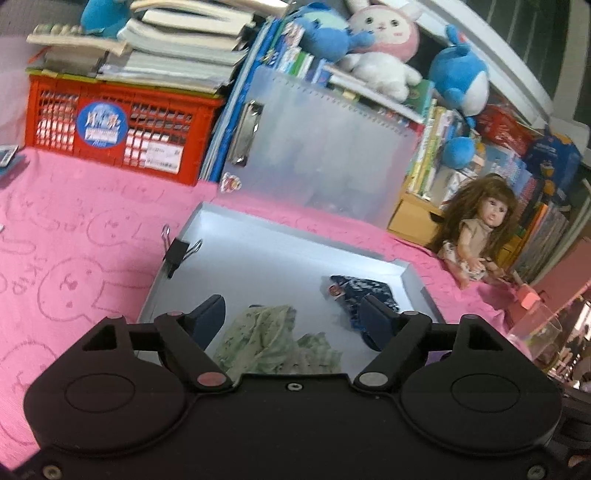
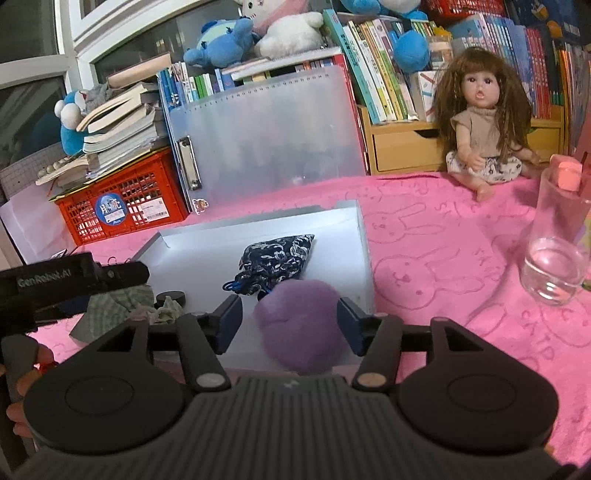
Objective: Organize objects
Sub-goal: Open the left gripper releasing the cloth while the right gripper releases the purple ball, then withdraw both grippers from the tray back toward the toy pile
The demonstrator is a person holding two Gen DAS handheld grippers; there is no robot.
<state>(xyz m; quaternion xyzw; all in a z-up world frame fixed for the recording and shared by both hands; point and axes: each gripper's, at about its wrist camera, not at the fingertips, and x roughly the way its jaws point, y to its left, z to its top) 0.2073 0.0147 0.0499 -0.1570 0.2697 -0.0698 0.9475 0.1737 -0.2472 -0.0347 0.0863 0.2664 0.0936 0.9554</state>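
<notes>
Grey tray [image 2: 364,251], navy pouch [image 2: 275,260], purple pompom [image 2: 301,325] inside

Tabletop [image 2: 443,240] under a pink bunny-print cloth. Behind it I see a red crate [image 1: 110,122] stacked with books [image 1: 166,48], a frosted plastic folder [image 2: 266,140] leaning upright beside it, then a wooden shelf [image 2: 406,147] with a drawer and a packed row of upright books. Plush toys [image 1: 380,40] on top. White-framed window [image 2: 85,33] at far left, dark outside. Dim indoor light.
</notes>
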